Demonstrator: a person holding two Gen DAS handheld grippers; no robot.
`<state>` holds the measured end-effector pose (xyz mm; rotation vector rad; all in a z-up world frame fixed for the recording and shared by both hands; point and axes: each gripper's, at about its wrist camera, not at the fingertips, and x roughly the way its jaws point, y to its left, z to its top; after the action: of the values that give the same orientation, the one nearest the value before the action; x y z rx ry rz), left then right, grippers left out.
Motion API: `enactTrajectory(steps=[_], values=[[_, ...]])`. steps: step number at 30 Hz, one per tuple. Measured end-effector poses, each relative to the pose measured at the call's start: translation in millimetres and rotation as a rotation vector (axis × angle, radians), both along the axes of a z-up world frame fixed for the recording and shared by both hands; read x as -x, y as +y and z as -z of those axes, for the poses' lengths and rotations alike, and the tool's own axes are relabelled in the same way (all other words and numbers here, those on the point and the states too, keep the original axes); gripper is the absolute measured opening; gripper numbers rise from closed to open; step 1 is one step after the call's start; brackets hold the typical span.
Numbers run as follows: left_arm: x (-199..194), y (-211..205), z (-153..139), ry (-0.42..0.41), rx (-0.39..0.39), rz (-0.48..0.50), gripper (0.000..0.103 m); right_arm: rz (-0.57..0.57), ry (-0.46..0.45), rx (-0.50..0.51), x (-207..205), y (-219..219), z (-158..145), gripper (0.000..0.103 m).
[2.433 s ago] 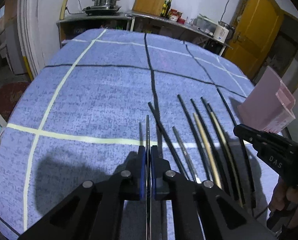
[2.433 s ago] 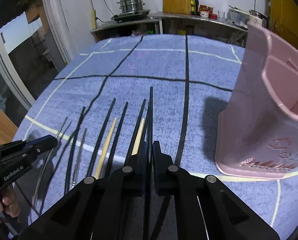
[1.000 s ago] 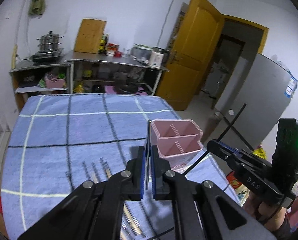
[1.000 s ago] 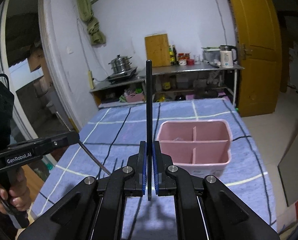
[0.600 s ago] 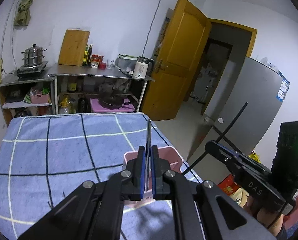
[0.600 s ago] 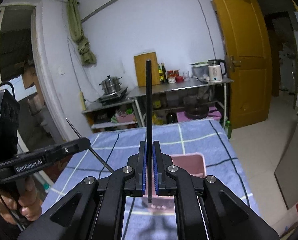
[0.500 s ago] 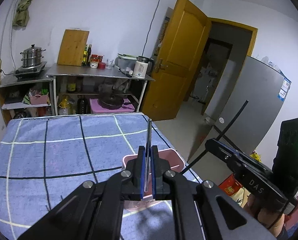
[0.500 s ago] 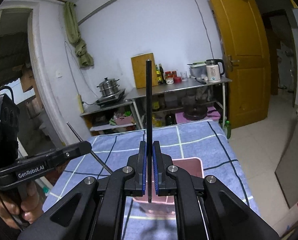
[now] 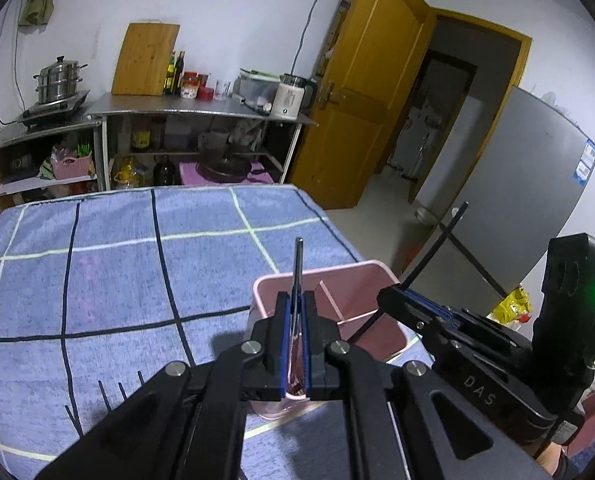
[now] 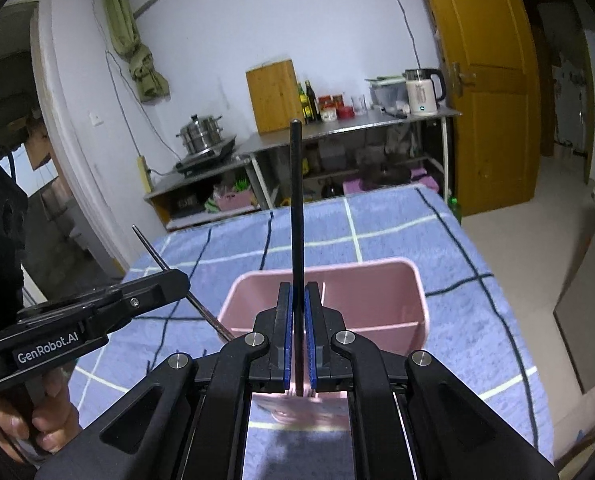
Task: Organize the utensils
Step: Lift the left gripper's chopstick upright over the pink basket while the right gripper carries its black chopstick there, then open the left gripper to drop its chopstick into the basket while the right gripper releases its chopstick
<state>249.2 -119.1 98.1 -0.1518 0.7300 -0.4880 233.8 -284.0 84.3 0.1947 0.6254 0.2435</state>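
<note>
My left gripper (image 9: 295, 304) is shut on a thin metal chopstick (image 9: 298, 264) that stands upright, its lower end over the near left part of the pink divided holder (image 9: 377, 270). My right gripper (image 10: 298, 292) is shut on a black chopstick (image 10: 296, 200), also upright, just above the holder (image 10: 419, 292). Each gripper shows in the other's view: the right gripper (image 9: 391, 300) with its black chopstick (image 9: 437, 246) reaching into the holder, the left gripper (image 10: 179, 280) with the metal chopstick (image 10: 153, 252) slanting toward the holder's left rim.
The holder stands near the right edge of a blue checked tablecloth (image 9: 117, 280). Tips of several chopsticks (image 9: 121, 386) lie on the cloth at lower left. Behind the table are a steel counter (image 9: 177, 106) with a pot, a kettle and a cutting board, and a yellow door (image 9: 361, 92).
Both grippers lifted a chopstick each from the row on the cloth, swung right and came down over the pink holder, which now sits closer and larger beneath them.
</note>
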Motion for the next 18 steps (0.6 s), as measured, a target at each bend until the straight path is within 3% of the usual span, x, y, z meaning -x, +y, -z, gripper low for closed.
enactTrajectory(steps=[8,11,15,18], values=[[-2,-2,13,0.017,-0.015,-0.015,0.007,0.004,0.04,0.017,-7,-3,16,0.006],[-1,-2,11,0.005,-0.027,-0.022,0.013,0.009,0.034,0.018,-5,-5,14,0.006],[7,4,6,-0.024,-0.013,-0.028,0.023,0.023,0.016,0.024,1,-7,10,0.018],[17,12,-1,-0.051,-0.004,-0.033,0.023,0.039,0.002,0.017,8,-12,6,0.023]])
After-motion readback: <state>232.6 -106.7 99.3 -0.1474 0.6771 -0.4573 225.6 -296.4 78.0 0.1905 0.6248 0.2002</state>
